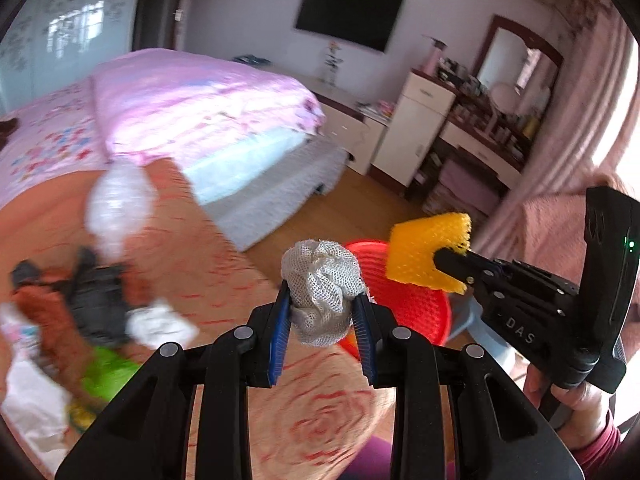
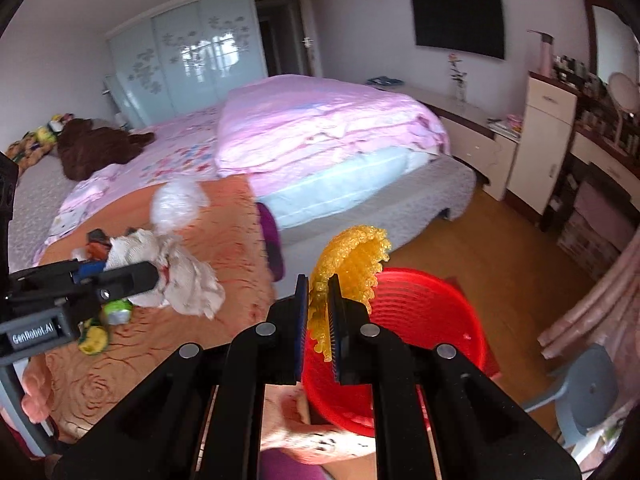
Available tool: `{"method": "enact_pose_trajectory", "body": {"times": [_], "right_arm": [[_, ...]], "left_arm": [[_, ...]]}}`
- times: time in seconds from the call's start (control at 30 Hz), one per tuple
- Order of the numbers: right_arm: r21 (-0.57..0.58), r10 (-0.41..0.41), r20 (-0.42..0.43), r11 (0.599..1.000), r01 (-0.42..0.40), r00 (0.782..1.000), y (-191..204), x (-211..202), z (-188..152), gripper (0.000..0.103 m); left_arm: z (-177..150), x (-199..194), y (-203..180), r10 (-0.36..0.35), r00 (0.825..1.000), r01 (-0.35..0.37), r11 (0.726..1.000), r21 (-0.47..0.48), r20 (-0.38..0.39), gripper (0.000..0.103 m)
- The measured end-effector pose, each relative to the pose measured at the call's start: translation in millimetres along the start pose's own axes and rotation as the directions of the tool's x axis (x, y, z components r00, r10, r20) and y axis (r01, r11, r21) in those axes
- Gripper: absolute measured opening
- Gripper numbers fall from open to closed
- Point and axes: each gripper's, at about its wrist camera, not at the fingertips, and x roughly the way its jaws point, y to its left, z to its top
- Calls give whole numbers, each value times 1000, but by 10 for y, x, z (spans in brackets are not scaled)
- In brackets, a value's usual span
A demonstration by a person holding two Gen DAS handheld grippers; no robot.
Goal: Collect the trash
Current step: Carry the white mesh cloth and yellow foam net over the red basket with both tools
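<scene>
My left gripper (image 1: 323,312) is shut on a crumpled wad of grey-white mesh cloth (image 1: 322,280), carried above the edge of the orange bedspread (image 1: 224,264). In the right wrist view that same mesh cloth (image 2: 176,276) hangs from the left gripper (image 2: 158,276) at the left. My right gripper (image 2: 319,312) is shut on a piece of yellow foam netting (image 2: 352,264), held over the rim of the red plastic basket (image 2: 424,312) on the floor. The left wrist view shows the yellow netting (image 1: 424,248) and the basket (image 1: 416,304) just right of my left fingers.
More trash lies on the orange bedspread: a clear crumpled plastic bag (image 1: 118,200), dark and brown scraps (image 1: 92,296), a white tissue (image 1: 160,322), green (image 1: 106,372) and yellow (image 2: 94,340) bits. A grey-blue stool (image 2: 588,388) stands right of the basket. Wooden floor lies beyond.
</scene>
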Motion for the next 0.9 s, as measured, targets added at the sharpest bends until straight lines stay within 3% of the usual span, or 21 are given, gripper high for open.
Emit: {"method": "enact_pose_trajectory", "body": {"times": [0.23, 0.67, 0.8, 0.9], "right_arm": [[60, -37, -44, 997, 40, 998, -391, 93, -129, 10], [82, -83, -141, 992, 95, 987, -653, 378, -305, 10], [84, -85, -180, 991, 101, 980, -683, 468, -350, 15], [99, -73, -194, 991, 94, 978, -720, 491, -370, 27]], "left_arm": [[-16, 475, -271, -53, 995, 56, 998, 32, -87, 28], [-175, 916, -454, -14, 984, 31, 995, 94, -178, 28], [-179, 1001, -495, -17, 980, 38, 994, 104, -198, 30], [-173, 1030, -529, -16, 979, 40, 993, 113, -204, 36]]}}
